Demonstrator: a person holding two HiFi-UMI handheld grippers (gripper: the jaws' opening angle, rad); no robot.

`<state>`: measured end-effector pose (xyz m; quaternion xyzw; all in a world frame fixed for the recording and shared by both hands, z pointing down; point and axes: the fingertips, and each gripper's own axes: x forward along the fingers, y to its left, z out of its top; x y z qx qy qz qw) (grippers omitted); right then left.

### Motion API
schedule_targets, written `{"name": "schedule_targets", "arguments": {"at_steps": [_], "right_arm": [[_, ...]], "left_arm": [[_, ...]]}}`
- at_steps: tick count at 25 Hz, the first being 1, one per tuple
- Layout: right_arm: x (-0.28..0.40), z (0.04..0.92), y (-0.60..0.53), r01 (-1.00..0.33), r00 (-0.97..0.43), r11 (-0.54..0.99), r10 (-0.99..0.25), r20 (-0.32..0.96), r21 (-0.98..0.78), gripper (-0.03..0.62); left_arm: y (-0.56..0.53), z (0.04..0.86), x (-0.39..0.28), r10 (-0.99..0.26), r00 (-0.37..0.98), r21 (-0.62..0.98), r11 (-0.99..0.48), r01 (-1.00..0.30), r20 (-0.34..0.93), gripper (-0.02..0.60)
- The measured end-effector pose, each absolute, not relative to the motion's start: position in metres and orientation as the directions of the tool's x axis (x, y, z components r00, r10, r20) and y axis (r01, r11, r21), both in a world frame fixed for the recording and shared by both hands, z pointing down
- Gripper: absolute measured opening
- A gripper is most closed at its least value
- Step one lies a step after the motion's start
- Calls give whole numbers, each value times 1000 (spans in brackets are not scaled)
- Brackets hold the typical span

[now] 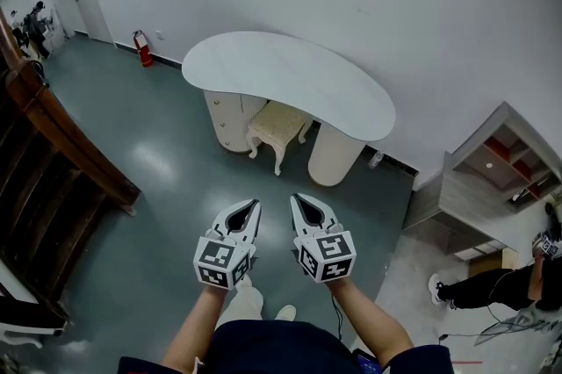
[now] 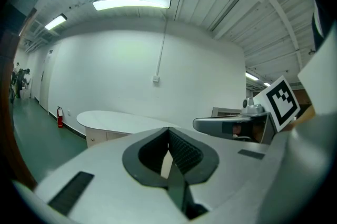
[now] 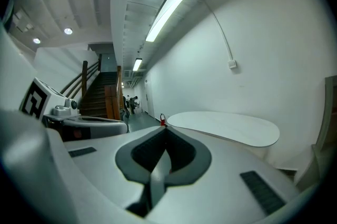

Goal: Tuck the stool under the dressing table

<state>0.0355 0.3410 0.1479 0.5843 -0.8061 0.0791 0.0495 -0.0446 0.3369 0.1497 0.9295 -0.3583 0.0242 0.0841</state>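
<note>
Two grippers: the left gripper (image 1: 255, 204) and the right gripper (image 1: 295, 198) are held side by side low in front of the person. Each has its jaws pressed together on nothing, and both are well apart from the furniture.
Far left: a wooden stair rail (image 1: 61, 144), and a red fire extinguisher (image 1: 142, 49) by the wall. Both are off the route.
Stool (image 1: 276, 128): cream and upright on the floor, between the two pedestals of the dressing table (image 1: 335, 154). Its back part sits beneath the white surface (image 1: 290, 75), while the front legs and seat edge stick out.
Far right: a shelf unit (image 1: 496, 175), and a person (image 1: 492, 286) low at the frame's edge.
Step in hand: the approach, and the tuck looks only partly made.
Doing it well: come up square to the gap and set one closed gripper against each side of the seat's front edge. Push straight and level so no leg catches a pedestal. Stop once the seat is fully under.
</note>
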Motion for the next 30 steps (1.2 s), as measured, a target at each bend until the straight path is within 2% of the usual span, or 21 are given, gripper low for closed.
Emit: {"name": "schedule_targets", "arguments": {"at_steps": [13, 30], "right_arm": [[38, 120, 393, -938, -346, 343, -933, 94, -45, 9], [38, 111, 426, -929, -370, 370, -926, 73, -19, 9]], "left_arm": [[381, 119, -37, -683, 730, 61, -727, -684, 44, 12], [414, 110, -31, -689, 725, 71, -722, -688, 14, 12]]}}
